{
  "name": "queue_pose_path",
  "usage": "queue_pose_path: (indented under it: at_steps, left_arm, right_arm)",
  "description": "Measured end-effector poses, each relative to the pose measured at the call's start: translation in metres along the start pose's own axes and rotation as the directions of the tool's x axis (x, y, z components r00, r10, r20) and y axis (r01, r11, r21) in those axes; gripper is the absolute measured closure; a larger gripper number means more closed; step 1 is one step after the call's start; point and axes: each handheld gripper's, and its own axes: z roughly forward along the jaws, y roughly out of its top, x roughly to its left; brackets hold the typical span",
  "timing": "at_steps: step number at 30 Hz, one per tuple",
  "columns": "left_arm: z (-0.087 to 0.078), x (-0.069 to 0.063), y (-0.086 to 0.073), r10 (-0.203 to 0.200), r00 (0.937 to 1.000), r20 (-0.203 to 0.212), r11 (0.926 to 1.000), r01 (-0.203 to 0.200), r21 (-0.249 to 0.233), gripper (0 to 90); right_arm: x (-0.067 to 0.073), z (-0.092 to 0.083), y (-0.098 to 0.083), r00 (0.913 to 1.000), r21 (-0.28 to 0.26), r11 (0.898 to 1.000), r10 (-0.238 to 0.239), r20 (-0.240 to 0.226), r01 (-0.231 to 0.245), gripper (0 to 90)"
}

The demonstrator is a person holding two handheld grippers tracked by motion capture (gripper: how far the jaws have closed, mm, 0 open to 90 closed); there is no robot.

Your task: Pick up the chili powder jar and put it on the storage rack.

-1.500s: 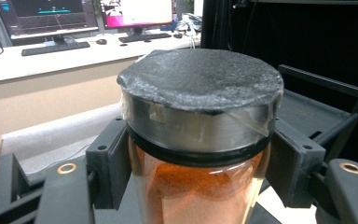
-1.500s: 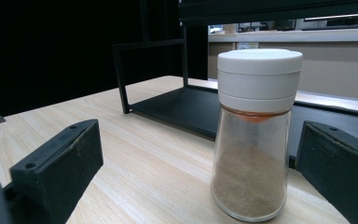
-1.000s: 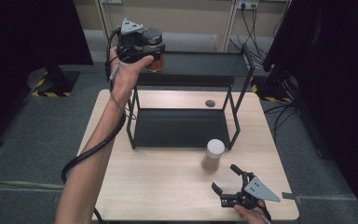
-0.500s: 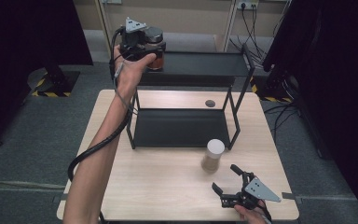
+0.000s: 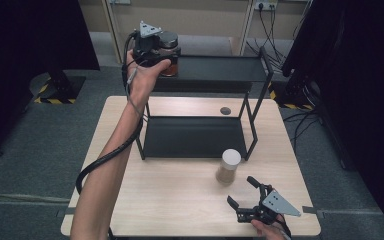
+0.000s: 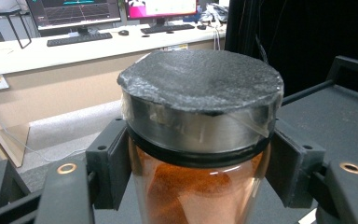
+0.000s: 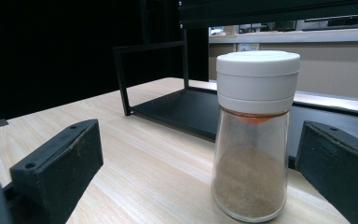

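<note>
The jar (image 6: 200,154) is showing orange powder under a silver, grey-topped lid. The shaker (image 7: 253,135) is wearing a white cap over tan powder. The tabletop (image 5: 180,195) is showing pale wood grain beneath the black rack (image 5: 215,75).

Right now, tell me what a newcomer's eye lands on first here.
First, the left gripper raised at the left end of the black rack's top shelf, shut on a jar of orange powder with a dark lid. Next, the white-capped shaker standing on the wooden table before the rack, with the open right gripper just short of it.
</note>
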Motion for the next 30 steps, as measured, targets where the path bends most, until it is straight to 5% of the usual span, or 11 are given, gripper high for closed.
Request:
queue_pose_path:
  at_steps: [10, 11, 19, 30]
  left_arm:
    - [-0.001, 0.003, -0.008, -0.030, 0.9995, 0.005, 0.9992, 0.030, -0.026, 31.3]
    - [0.000, 0.005, -0.008, -0.036, 0.9993, 0.010, 0.9991, 0.037, -0.023, 23.4]
    - [-0.005, 0.004, -0.007, -0.021, 0.9997, 0.012, 0.9997, 0.021, -0.013, 6.7]
    - [-0.016, 0.003, -0.013, -0.031, 0.9995, 0.001, 0.9988, 0.031, -0.038, 0.6]
  right_arm:
    - [0.000, 0.000, 0.000, 1.0000, 0.002, 1.000, 0.001, -0.004, -0.001, 1.0]
    - [0.000, 0.000, 0.000, 1.0000, 0.002, 1.000, 0.001, -0.005, -0.001, 1.0]
    - [0.001, 0.001, 0.000, 1.0000, 0.005, 1.000, 0.000, -0.008, 0.000, 1.0]
    - [0.001, 0.001, 0.000, 1.0000, 0.006, 1.000, -0.002, -0.009, 0.002, 1.0]
